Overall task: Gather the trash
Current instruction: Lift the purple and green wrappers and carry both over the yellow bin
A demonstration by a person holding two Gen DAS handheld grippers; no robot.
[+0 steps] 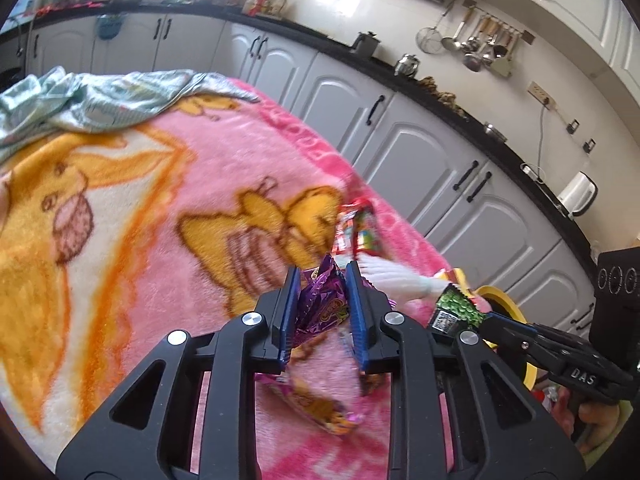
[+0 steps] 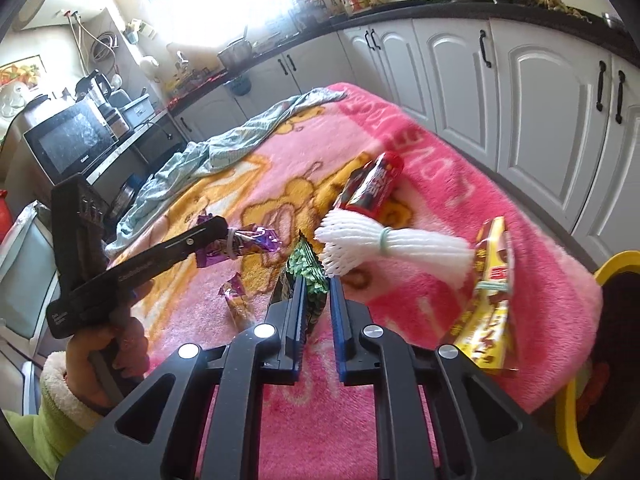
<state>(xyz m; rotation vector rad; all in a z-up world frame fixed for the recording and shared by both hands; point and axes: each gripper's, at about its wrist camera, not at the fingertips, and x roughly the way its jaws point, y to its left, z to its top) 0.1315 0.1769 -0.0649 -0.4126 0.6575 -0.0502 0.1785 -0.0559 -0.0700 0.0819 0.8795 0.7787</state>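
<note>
Left gripper (image 1: pixel 322 276) was clamped on a purple wrapper (image 1: pixel 320 300), raised off the pink blanket (image 1: pixel 160 240). Right gripper (image 2: pixel 316 284) pinched a green wrapper (image 2: pixel 306 276), presumably bound for the yellow bin (image 2: pixel 616 268) alongside.

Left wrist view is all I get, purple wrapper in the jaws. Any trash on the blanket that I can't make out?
Observer: Yes. A yellow wrapper lies near the right edge of the blanket, touching the white fringe bundle.
Operator: Loose?
Observer: No, a pale green band circles its middle.
Operator: What's off the blanket's left side?
Observer: A microwave on a side unit.
</note>
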